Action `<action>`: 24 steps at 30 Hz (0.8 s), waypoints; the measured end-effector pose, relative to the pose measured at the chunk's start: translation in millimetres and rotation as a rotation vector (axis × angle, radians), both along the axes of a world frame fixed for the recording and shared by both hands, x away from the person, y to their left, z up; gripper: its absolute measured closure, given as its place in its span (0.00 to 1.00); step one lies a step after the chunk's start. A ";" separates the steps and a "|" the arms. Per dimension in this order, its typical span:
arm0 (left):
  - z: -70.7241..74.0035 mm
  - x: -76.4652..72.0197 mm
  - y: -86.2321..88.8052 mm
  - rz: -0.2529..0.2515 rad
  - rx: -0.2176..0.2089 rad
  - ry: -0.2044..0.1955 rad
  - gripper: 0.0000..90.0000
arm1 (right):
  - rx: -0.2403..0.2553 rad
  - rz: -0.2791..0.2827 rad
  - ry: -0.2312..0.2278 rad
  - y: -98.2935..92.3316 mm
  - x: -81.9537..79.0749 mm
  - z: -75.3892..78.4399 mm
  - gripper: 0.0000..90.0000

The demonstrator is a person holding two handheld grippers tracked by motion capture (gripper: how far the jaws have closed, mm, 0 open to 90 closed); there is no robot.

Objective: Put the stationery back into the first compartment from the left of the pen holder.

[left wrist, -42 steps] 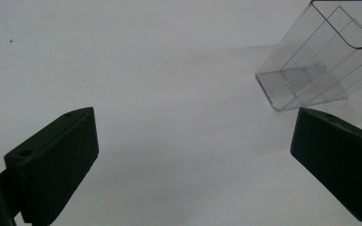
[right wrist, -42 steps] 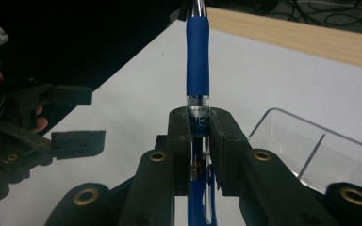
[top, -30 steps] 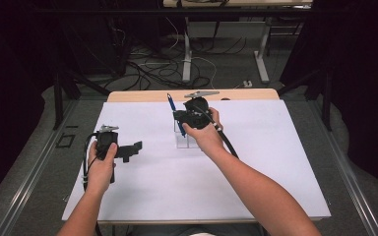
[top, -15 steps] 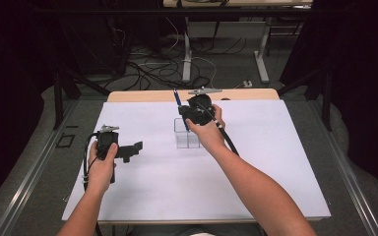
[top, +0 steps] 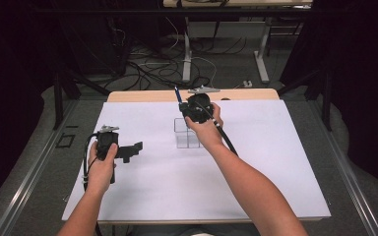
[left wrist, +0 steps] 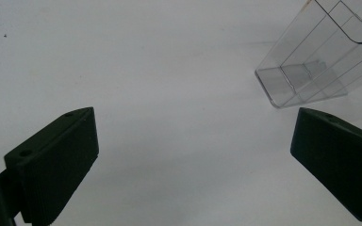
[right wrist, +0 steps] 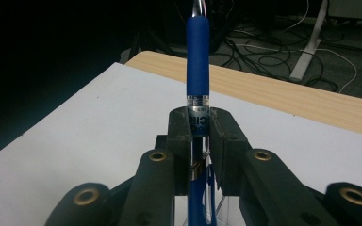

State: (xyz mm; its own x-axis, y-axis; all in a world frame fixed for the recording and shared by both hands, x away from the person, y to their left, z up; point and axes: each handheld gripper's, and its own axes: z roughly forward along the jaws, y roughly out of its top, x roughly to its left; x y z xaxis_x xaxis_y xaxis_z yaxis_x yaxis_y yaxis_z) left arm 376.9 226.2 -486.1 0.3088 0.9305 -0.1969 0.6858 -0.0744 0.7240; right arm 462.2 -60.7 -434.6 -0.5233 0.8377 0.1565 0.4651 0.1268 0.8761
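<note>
Since a second ago the right gripper (top: 189, 109) has carried the blue pen (top: 177, 93) a little toward 12 o'clock, off the clear holder (top: 187, 132) and nearer the table's far wooden edge (top: 142, 95). Its jaws are pressed tight on the pen's barrel (right wrist: 197, 70), whose long axis runs out past the jaw tips, leaning toward 11 o'clock in the high view. The left gripper (top: 133, 149) has stayed put at 9 o'clock, jaws spread wide over bare white sheet (top: 256, 162), with open room from 3 to 6 o'clock.
</note>
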 end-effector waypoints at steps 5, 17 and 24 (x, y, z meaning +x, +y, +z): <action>-0.2 -0.4 0.4 -0.002 -0.003 0.002 0.02 | -0.009 0.002 -0.025 3.7 2.6 -3.3 0.88; 0.9 -0.9 1.3 0.000 -0.012 0.001 0.02 | -0.037 0.022 -0.037 14.2 4.4 -10.7 0.88; 1.1 -0.9 0.9 -0.007 -0.013 0.006 0.02 | -0.049 0.034 -0.032 19.4 5.1 -15.4 0.88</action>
